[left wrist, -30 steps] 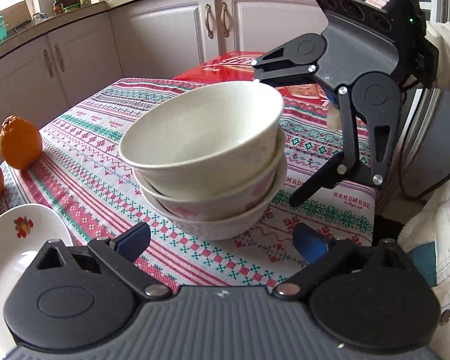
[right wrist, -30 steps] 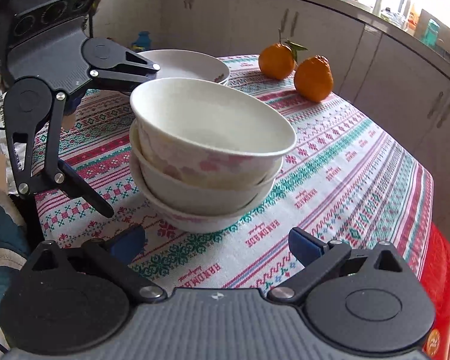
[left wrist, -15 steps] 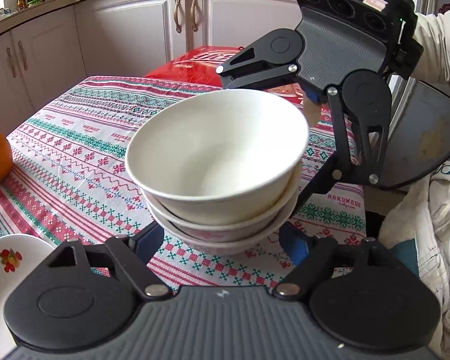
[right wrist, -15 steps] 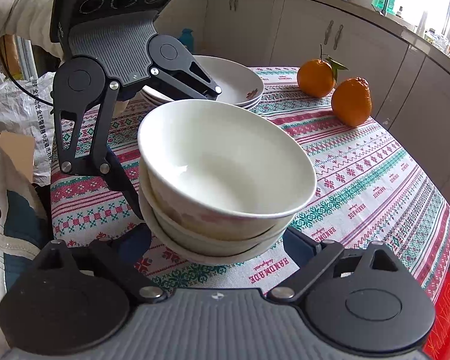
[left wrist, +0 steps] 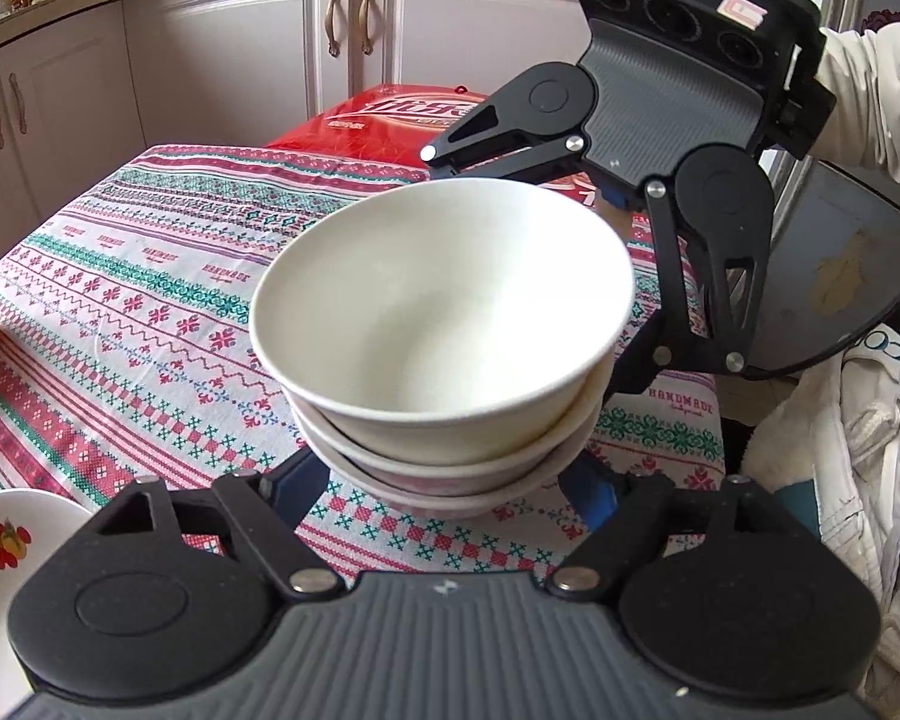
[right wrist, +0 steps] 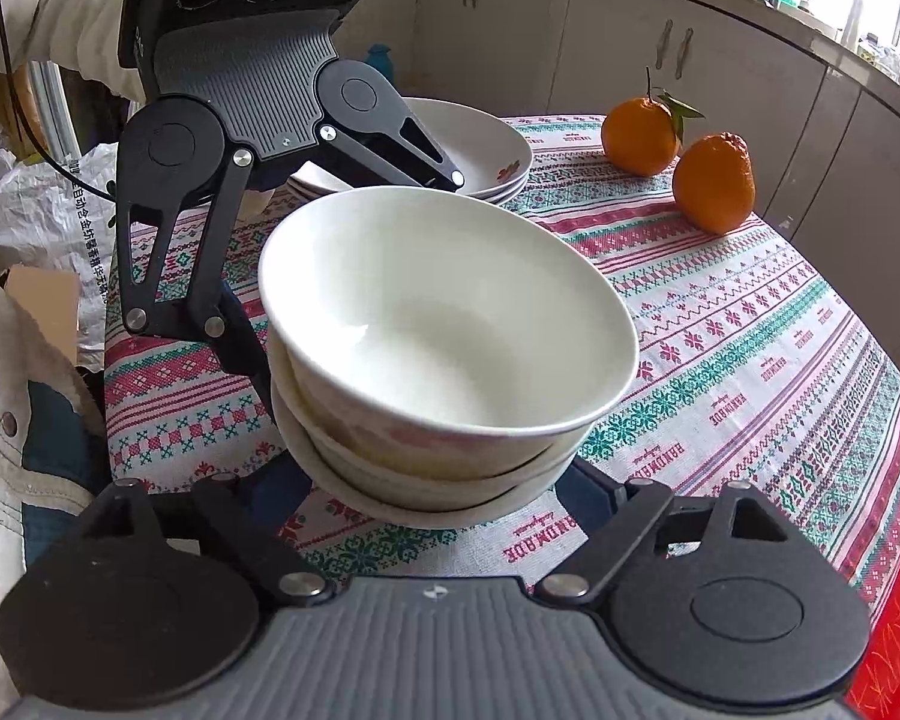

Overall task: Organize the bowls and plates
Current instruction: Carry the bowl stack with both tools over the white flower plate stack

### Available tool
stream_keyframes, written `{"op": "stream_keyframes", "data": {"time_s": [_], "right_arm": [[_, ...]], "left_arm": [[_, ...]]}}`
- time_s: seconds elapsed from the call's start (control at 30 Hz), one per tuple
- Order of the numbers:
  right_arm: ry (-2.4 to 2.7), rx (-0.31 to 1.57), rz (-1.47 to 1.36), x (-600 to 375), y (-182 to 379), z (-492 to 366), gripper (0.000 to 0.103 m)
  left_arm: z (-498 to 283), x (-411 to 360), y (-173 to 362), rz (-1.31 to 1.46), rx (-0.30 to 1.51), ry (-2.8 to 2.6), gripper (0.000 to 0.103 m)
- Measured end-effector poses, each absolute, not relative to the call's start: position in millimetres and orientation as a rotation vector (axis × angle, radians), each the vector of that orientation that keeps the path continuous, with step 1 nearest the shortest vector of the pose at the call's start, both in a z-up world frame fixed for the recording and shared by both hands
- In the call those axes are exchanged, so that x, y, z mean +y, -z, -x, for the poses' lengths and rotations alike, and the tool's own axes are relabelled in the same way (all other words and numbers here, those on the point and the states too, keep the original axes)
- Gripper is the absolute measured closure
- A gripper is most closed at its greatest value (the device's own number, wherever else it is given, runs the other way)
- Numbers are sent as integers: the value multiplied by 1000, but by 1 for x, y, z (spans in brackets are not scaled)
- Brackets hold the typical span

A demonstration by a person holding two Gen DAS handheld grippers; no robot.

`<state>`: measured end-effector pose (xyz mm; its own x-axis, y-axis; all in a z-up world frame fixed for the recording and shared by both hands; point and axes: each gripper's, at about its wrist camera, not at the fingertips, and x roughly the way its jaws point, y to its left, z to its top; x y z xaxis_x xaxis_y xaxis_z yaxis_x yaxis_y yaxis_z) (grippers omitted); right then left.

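Note:
A stack of three white bowls (left wrist: 444,324) stands on the patterned tablecloth; it also shows in the right wrist view (right wrist: 444,330). My left gripper (left wrist: 450,483) is open, its blue-padded fingers on either side of the stack's base. My right gripper (right wrist: 435,489) is open and straddles the stack from the opposite side. Each gripper shows across the bowls in the other's view. A pile of white flowered plates (right wrist: 480,144) sits behind the left gripper, and its edge shows in the left wrist view (left wrist: 6,540). The fingertips are hidden under the bowls.
Two oranges (right wrist: 681,150) lie at the far side of the table (right wrist: 750,372). A red box (left wrist: 390,114) stands beyond the table end. Kitchen cabinets (left wrist: 240,48) line the walls. A person's white sleeve and jacket are close to the table edge.
Both grippers have moved in toward the bowl stack from opposite sides; their fingers now flank its base, and the stack fills more of each view.

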<state>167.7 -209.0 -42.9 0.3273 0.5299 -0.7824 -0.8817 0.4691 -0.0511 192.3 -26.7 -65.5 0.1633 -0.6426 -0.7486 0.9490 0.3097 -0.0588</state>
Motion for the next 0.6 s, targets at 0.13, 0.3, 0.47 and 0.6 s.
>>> {"op": "stream_keyframes", "data": {"time_s": [0.13,0.3,0.47,0.6], "right_arm": [[-982,786,521,-209,43,-167,15],[-970,788,515,-209,43,-164,15],[-975,807,512,-208,40,-162,15],[-980,801,527,-202,32,-161,15]], "left_arm": [[-194,-28,64,-493,772,1204,20],[-192,-31,62,-509,775,1202,20],[-190,-30,59,-498,783,1208,20],[-186,-21,52,-486,767,1198,20]]}}
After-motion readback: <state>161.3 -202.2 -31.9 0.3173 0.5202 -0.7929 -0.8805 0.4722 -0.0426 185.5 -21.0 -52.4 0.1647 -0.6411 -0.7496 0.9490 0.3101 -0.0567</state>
